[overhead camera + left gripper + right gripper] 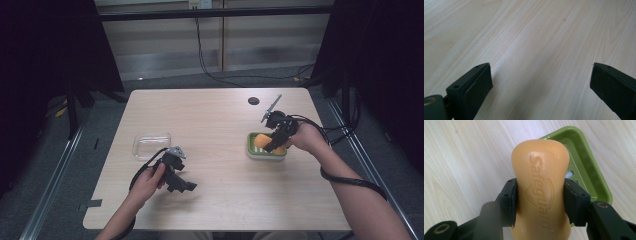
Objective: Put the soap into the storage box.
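Right gripper point(540, 195) has its jaws clamped across the waist of an orange soap bar point(540, 190), one pad on each narrow flank, embossed brand face toward its camera. In the high view the same soap bar point(261, 141) sits over the green soap dish point(253, 151), at the dish's left part; whether it rests on the dish floor or hangs just above it cannot be told. In the right gripper view the green soap dish point(589, 167) lies behind and to the right of the bar, its slotted drain visible. Handling judgement: solid, stiff, fairly dense for its bulk, with a waxy smooth skin that will likely slip if wet or gripped near a rounded end; hard pads could dent it. The narrowed waist is the sensible hold, and that is where the pads sit now. Long axis runs along the jaws, away from the gripper, the free rounded end pointing out past the dish's near-left rim toward bare table point(215, 120). Left gripper point(181, 186) stands well left of the dish, near a clear plastic lid or tray point(151, 145); in the left gripper view its jaws are spread wide over wood with nothing between them.
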{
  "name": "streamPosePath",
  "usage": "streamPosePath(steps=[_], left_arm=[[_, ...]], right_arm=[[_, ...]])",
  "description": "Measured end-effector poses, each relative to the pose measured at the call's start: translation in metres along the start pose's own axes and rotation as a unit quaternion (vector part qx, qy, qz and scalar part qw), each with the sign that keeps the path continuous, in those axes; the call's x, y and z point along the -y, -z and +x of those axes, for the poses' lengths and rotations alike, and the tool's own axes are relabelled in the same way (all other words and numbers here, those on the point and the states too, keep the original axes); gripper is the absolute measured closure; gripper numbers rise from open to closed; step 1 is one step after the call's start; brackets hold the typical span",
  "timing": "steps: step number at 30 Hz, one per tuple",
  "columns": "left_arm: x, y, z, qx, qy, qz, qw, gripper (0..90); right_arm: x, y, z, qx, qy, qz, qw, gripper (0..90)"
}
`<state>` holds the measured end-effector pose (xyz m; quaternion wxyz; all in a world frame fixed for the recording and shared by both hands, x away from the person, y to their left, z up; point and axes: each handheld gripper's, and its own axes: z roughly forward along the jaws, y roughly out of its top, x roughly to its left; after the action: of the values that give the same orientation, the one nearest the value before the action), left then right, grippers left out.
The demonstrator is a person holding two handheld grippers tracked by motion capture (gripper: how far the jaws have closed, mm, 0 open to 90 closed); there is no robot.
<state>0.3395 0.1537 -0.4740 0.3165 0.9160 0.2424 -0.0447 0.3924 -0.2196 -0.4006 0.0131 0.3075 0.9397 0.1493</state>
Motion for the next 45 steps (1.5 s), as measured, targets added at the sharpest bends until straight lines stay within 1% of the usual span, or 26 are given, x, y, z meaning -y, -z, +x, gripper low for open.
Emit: streamPosePath(steps=[2,3,5,6,11,13,14,16,18,20,21,22,23,26,27,28,32,36,37,38,42,45], left_arm=[[0.0,0.0,0.0,-0.001,-0.003,0.004,1.0,4.1],[0.0,0.0,0.0,-0.001,-0.002,0.004,1.0,4.1],[0.0,0.0,0.0,-0.001,-0.003,0.004,1.0,4.1],[0.0,0.0,0.0,0.0,-0.001,0.002,1.0,4.0],[0.0,-0.001,0.001,-0.001,-0.001,0.004,1.0,4.1],[0.0,-0.001,0.001,-0.001,0.001,0.002,1.0,4.1],[0.0,-0.001,0.001,-0.001,0.002,0.001,1.0,4.1],[0.0,-0.001,0.001,0.0,0.001,0.002,1.0,4.1],[0.0,-0.002,0.001,0.001,0.002,-0.001,1.0,4.1],[0.0,-0.002,0.001,0.002,-0.005,0.007,1.0,4.1],[0.0,-0.002,0.0,0.003,0.0,0.003,1.0,4.1],[0.0,-0.002,0.0,0.002,-0.004,0.006,1.0,4.1],[0.0,-0.003,0.0,0.004,-0.003,0.003,1.0,4.1],[0.0,-0.003,0.0,0.005,-0.003,0.003,1.0,4.1],[0.0,-0.004,-0.001,0.003,0.005,0.002,1.0,4.1],[0.0,-0.004,-0.001,0.003,0.005,0.002,1.0,4.1],[0.0,-0.004,-0.001,0.006,0.005,0.002,1.0,4.1],[0.0,-0.005,-0.002,0.005,0.01,-0.002,0.9999,4.0],[0.0,-0.005,-0.002,0.005,0.01,-0.001,0.9999,4.0],[0.0,-0.005,-0.002,0.007,0.009,0.0,0.9999,4.1],[0.0,-0.005,-0.002,0.006,0.005,0.002,1.0,4.1],[0.0,-0.006,-0.002,0.007,0.005,0.0,1.0,4.1]], right_arm=[[0.0,-0.001,-0.002,0.0,0.003,-0.003,1.0,49.9],[0.0,-0.001,-0.003,0.0,-0.003,-0.002,1.0,49.9],[0.001,-0.002,-0.004,-0.002,0.001,-0.004,1.0,49.9],[0.001,-0.002,-0.005,0.002,0.002,-0.005,1.0,49.9],[0.003,-0.004,-0.007,0.001,0.001,-0.003,1.0,49.9],[0.003,-0.005,-0.009,0.003,0.009,-0.003,1.0,49.9],[0.003,-0.006,-0.008,0.002,0.003,-0.002,1.0,49.9],[0.003,-0.007,-0.01,0.002,0.009,-0.002,1.0,49.9],[0.003,-0.008,-0.01,0.002,0.0,0.0,1.0,49.9],[0.003,-0.009,-0.01,0.0,0.003,0.0,1.0,49.9],[0.003,-0.009,-0.011,0.0,0.006,0.0,1.0,49.9],[0.003,-0.009,-0.011,0.004,0.009,0.001,1.0,49.9],[0.003,-0.01,-0.012,0.003,0.008,-0.001,1.0,49.9],[0.003,-0.009,-0.013,0.004,0.003,0.001,1.0,49.9],[0.002,-0.009,-0.014,0.006,0.011,0.0,0.9999,49.9],[0.002,-0.009,-0.014,0.003,0.005,0.0,1.0,49.9],[0.002,-0.011,-0.015,0.004,0.01,-0.001,0.9999,49.9],[0.002,-0.01,-0.016,0.007,0.006,0.0,1.0,49.9],[0.002,-0.01,-0.016,0.007,0.006,0.0,1.0,49.9],[0.003,-0.01,-0.017,0.008,0.012,-0.002,0.9999,49.9],[0.003,-0.01,-0.018,0.009,0.01,-0.003,0.9999,49.9],[0.003,-0.011,-0.018,0.006,0.018,-0.004,0.9998,49.9]])
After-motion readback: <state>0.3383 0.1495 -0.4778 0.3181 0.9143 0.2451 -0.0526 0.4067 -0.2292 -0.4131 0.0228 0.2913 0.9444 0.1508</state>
